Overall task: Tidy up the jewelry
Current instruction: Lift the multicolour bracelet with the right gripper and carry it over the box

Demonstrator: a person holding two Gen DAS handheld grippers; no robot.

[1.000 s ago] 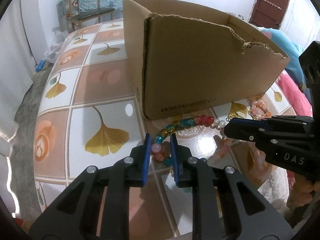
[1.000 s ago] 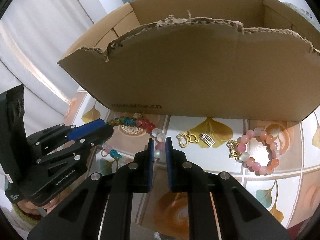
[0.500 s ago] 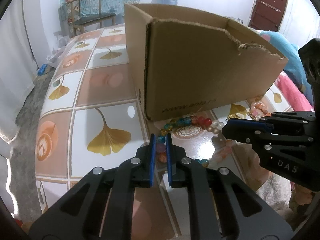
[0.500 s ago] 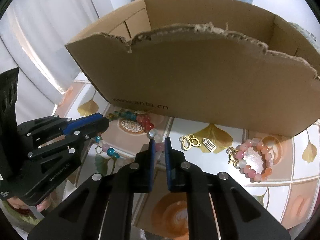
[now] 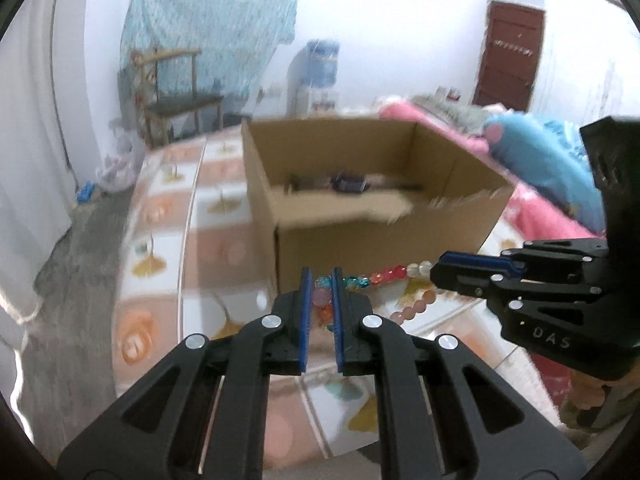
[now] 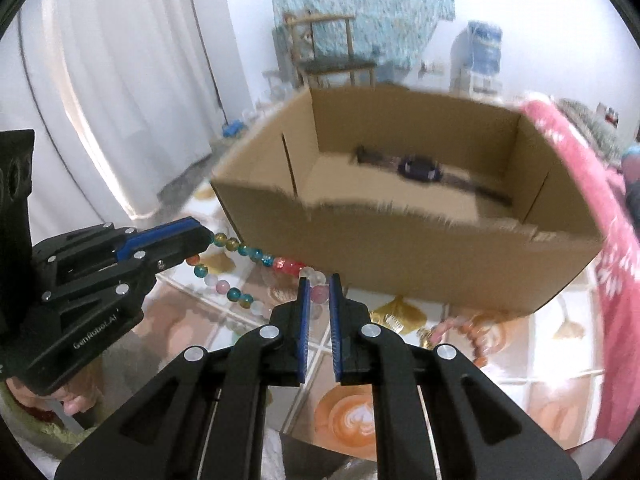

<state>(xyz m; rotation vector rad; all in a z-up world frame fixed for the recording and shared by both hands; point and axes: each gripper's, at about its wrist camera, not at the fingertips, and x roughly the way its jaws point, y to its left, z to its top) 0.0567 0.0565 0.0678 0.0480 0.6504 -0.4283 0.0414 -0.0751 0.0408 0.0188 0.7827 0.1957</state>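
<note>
A string of coloured glass beads was seen lifted clear of the tiled tabletop and held taut just in front of the cardboard box, where a second before it had lain on the tiles against the box's near wall. To the left of the box front, the left gripper was shown nearly shut, its blue pads pinched on a pale pink bead at one end of the strand, a grip that had narrowed within the last second. From there the teal, red and white beads were stretched rightward to the right gripper, which was likewise all but closed on the other end; in its own view, the right gripper was seen clamped on a pink bead, with the rest of the loop sagging below the line between the two tools. Both tools had been raised together, so that the inside of the box, hidden before by its torn front edge, was now exposed, with a dark wristwatch lying on its floor. To the right of the strand, still on the tiles below the box front, a pink bead bracelet and small gold charms were left waiting. The lift suggested that the strand was about to be carried over the torn front edge and lowered into the box.
</note>
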